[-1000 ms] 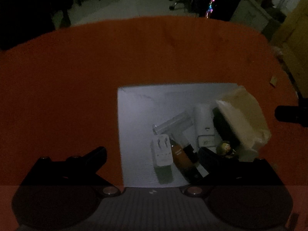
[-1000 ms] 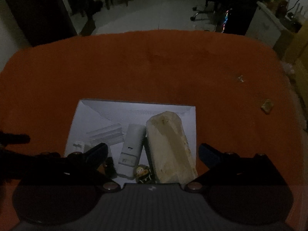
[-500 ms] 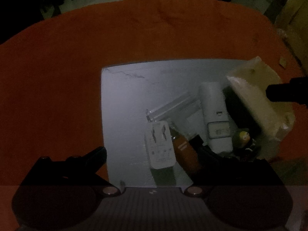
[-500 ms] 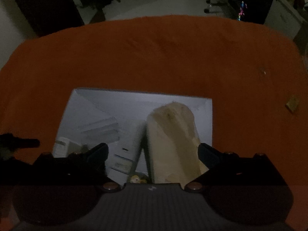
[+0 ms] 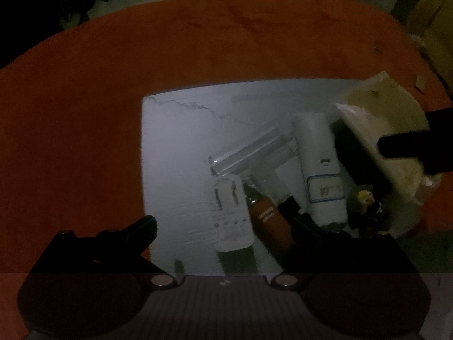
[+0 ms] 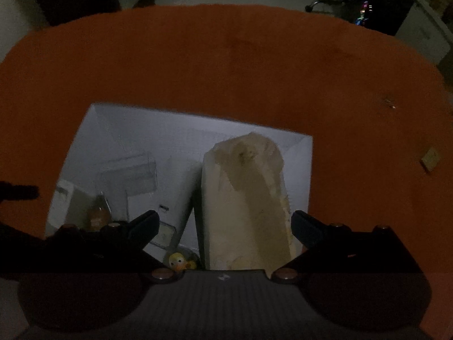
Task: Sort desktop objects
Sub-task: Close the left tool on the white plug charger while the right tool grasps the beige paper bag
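A white open box (image 5: 181,147) lies on the orange table (image 5: 198,42). Inside it are a white charger (image 5: 230,212), an orange bottle (image 5: 269,221), a clear plastic case (image 5: 249,155), a white oblong device (image 5: 320,164), a small yellow duck toy (image 5: 366,198) and a cream tissue pack (image 5: 379,119). My left gripper (image 5: 223,221) hovers open over the charger and bottle. My right gripper (image 6: 225,221) is open, its fingers on either side of the tissue pack (image 6: 249,198), with the duck toy (image 6: 178,260) just left of it.
A small tan scrap (image 6: 430,158) lies on the table right of the box (image 6: 113,130). The table's far edge curves away into a dim room with a white cabinet (image 6: 424,36) and a chair base (image 6: 320,0).
Both grippers have come closer to the box and lower. The right gripper's fingers now straddle the tissue pack. Nothing has been gripped.
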